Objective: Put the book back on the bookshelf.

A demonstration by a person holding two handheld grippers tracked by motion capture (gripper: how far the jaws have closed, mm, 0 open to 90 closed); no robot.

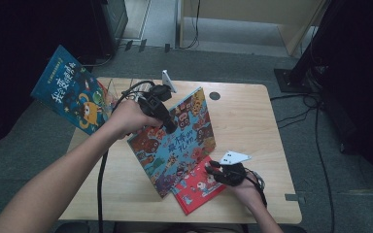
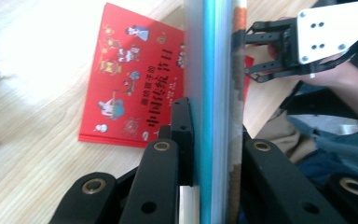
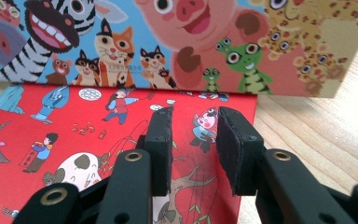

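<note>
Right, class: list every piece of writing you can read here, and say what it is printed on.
"中国传统节日": large title on the red book.
"画给孩子的": smaller line beside that title, read with less certainty.
Animal book: Chinese title, too small to read.
Dark blue book: yellow Chinese title, too blurred to read.

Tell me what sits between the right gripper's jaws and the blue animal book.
In the right gripper view, only the red book's cover lies between the right gripper and the blue animal book.
</note>
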